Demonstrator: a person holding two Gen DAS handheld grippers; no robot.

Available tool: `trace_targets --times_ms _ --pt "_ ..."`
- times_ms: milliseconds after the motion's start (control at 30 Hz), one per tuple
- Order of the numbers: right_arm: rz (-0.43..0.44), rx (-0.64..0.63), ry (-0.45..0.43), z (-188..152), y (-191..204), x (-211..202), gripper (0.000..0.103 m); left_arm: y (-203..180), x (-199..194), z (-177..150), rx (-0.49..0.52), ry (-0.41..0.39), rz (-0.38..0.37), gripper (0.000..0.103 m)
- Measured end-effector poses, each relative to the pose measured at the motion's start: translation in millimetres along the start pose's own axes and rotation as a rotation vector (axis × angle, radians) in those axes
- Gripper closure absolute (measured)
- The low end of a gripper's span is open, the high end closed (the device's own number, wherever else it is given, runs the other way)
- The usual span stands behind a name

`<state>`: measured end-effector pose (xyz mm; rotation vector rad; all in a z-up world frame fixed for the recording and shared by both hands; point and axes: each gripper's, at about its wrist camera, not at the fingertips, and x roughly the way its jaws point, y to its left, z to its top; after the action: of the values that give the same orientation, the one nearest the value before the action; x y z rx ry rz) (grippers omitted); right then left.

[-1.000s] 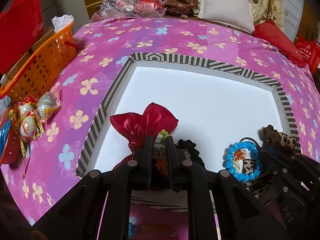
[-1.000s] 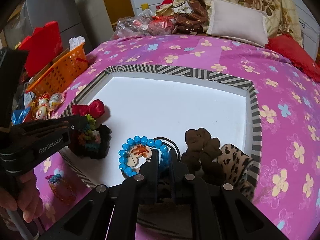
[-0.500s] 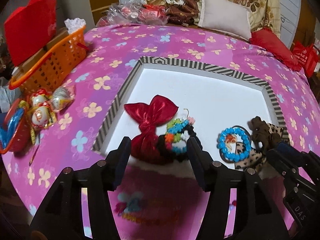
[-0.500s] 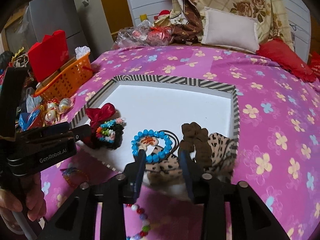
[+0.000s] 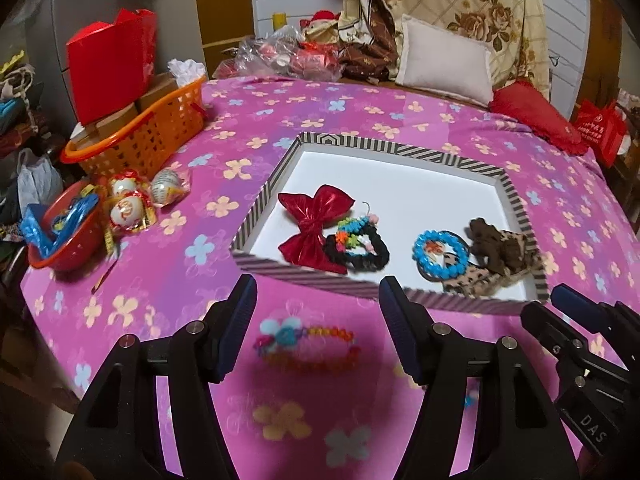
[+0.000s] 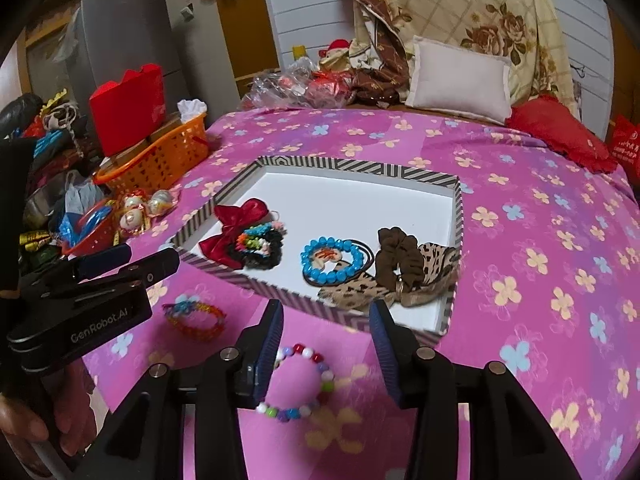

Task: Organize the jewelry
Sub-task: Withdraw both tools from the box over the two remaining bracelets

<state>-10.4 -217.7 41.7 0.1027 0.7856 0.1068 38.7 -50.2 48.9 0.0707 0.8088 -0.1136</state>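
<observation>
Both grippers have backed away from the tray [image 5: 440, 158], jaws just opened with nothing between them, leaving a bow [image 5: 316, 222] and scrunchies inside it. Left gripper [image 5: 316, 320] hangs over a rainbow bracelet [image 5: 308, 346], likely next. Only the right gripper [image 6: 326, 340] view shows a bead bracelet [image 6: 298, 380].

"GenRobot.AI" on left hand-held gripper [image 6: 124, 258]

You are in a home bedroom: a bed under a pink floral sheet [image 5: 360, 112], pillows [image 5: 444, 60], a folded quilt [image 6: 480, 8] against the wall.
</observation>
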Motion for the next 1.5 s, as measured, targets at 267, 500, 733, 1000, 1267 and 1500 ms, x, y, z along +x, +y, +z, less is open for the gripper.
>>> trace_targets --times_ms 267,500,733,1000,1267,1500 --pt "-0.001 -0.016 -0.027 -16.5 9.7 -28.5 0.047 -1.1 -32.0 -24.7 0.02 -0.052 0.028 0.038" --pt "-0.012 -0.021 -0.035 -27.9 10.9 -42.8 0.047 2.3 -43.8 -38.1 0.006 -0.053 0.035 0.038" --pt "-0.018 -0.016 -0.023 -39.8 10.3 -48.3 0.047 0.2 -54.2 -46.7 0.009 -0.063 0.037 0.038" --pt "-0.024 -0.017 -0.026 -43.6 9.3 -53.4 0.045 -1.6 -63.1 -56.2 0.012 -0.069 0.018 0.038" --pt "-0.025 -0.016 -0.026 -44.8 8.8 -54.8 0.042 -2.6 -64.6 -61.7 0.011 -0.065 0.019 0.038" --pt "-0.027 -0.018 -0.02 -47.1 9.4 -54.9 0.042 -3.1 -62.3 -65.8 0.009 -0.055 0.022 0.038"
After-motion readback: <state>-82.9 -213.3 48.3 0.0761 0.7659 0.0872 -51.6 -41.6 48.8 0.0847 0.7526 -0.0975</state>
